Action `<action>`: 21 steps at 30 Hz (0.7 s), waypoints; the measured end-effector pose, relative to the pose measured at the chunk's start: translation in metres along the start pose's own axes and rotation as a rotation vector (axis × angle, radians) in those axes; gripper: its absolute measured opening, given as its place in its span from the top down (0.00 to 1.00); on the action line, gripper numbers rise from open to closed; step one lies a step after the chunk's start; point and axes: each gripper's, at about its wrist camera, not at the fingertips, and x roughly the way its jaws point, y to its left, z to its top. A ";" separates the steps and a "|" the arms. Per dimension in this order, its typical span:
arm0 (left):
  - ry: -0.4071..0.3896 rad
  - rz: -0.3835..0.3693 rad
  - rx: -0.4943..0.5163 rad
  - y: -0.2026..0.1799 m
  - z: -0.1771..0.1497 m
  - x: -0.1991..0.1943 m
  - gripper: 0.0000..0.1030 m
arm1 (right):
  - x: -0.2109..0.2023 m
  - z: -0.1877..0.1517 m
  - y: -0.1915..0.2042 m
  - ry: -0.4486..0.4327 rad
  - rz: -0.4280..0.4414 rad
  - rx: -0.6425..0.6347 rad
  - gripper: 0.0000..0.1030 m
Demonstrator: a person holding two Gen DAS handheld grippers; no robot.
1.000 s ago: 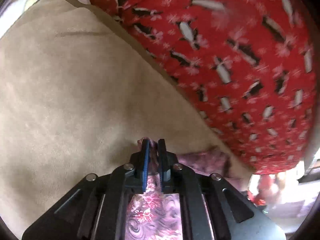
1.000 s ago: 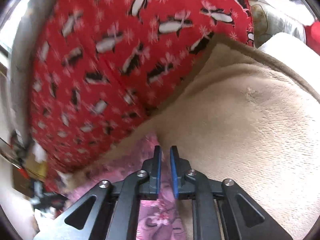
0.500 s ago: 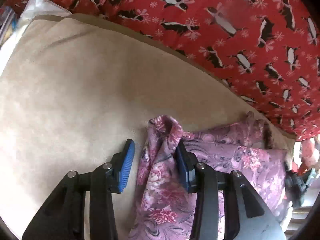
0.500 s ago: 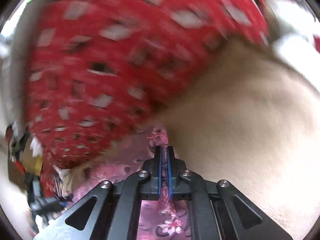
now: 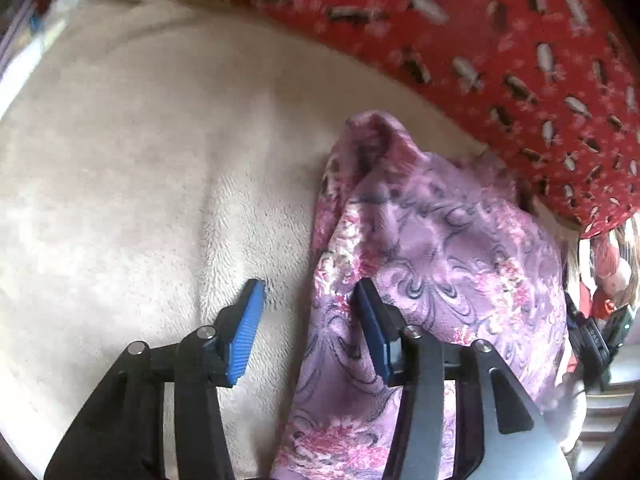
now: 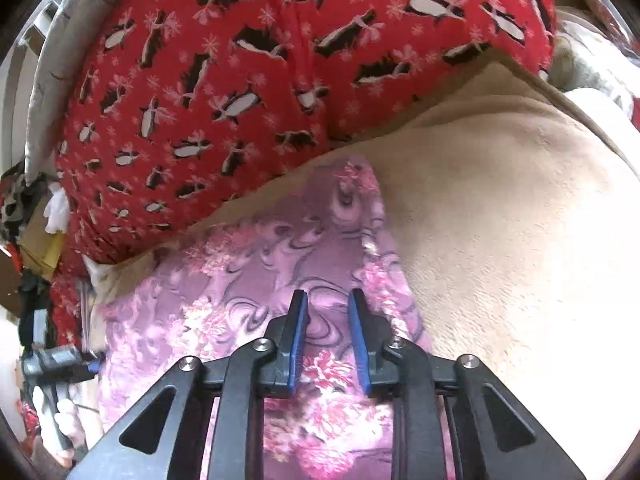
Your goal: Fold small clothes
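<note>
the floral garment [image 5: 436, 240] lies released and roughly folded under both parted jaws, the right's just opening; its bunched end still needs tidying.

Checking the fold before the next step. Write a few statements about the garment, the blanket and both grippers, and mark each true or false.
1. The purple floral garment lies on a beige fleece blanket. True.
2. The left gripper is clamped on the garment. False: its jaws stand open, one over the blanket, one over the garment.
3. A red penguin-print fabric lies beyond the garment. True.
4. The right gripper is over bare blanket. False: it is over the garment, jaws apart, having just opened.
</note>
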 end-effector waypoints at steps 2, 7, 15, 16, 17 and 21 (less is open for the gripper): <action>-0.013 -0.082 -0.094 0.011 -0.006 -0.012 0.65 | -0.017 -0.001 0.002 -0.043 0.007 0.024 0.76; -0.021 0.020 -0.027 -0.001 -0.034 -0.013 0.64 | -0.045 -0.031 0.009 -0.078 0.087 -0.007 0.66; -0.078 -0.083 -0.064 -0.003 -0.090 -0.046 0.56 | -0.084 -0.054 0.017 -0.137 0.025 -0.057 0.65; -0.076 -0.070 -0.063 -0.004 -0.098 -0.047 0.49 | -0.086 -0.061 0.013 -0.132 0.023 -0.059 0.64; -0.059 -0.044 -0.059 -0.006 -0.102 -0.039 0.49 | -0.081 -0.066 0.010 -0.107 0.013 -0.056 0.64; 0.042 -0.105 -0.163 0.001 -0.112 -0.021 0.49 | -0.066 -0.086 -0.008 -0.009 -0.020 -0.024 0.69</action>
